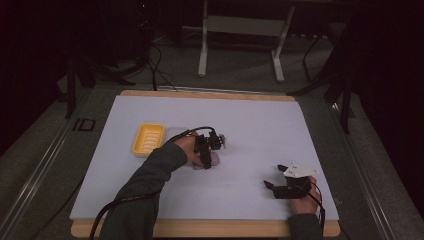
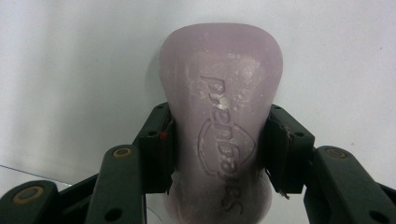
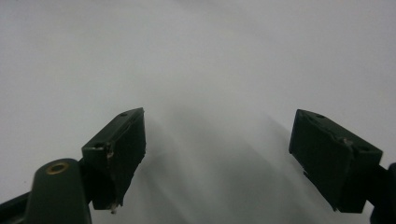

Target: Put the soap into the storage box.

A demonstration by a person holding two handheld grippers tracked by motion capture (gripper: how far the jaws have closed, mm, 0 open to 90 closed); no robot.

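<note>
Near edge, right: right gripper (image 1: 274,181) lying low over the white tabletop (image 1: 260,125), held by a hand at the near right corner, grey plate on top. Fingers (image 3: 119,149) standing wide apart in the right gripper view, w/ nothing btwn them, just bare white sheet beyond.

Mid tabletop, left of centre: left gripper (image 1: 209,159) reaching in from a dark-sleeved forearm that is coming up from the near left edge, cable trailing back along the sleeve. Pointing down at a pale lilac soap bar (image 2: 222,121). In the left gripper view, fingers (image 2: 156,149) pressing on both long sides of the bar at its narrowed waist, i.e. clamping the soap; embossed lettering facing up toward the camera, rounded end sticking out past the fingertips. Soap bar (image 1: 214,161) sitting low at the tabletop under the gripper in the high view; can't tell whether resting on the sheet or just off it.

Farther, left: yellow soap dish (image 1: 148,139), ribbed inside, lying flat on the sheet, near the left hand but apart from gripper & soap.

Far side: wooden rim of the tabletop, then dark floor w/ cables and a white frame leg.
</note>
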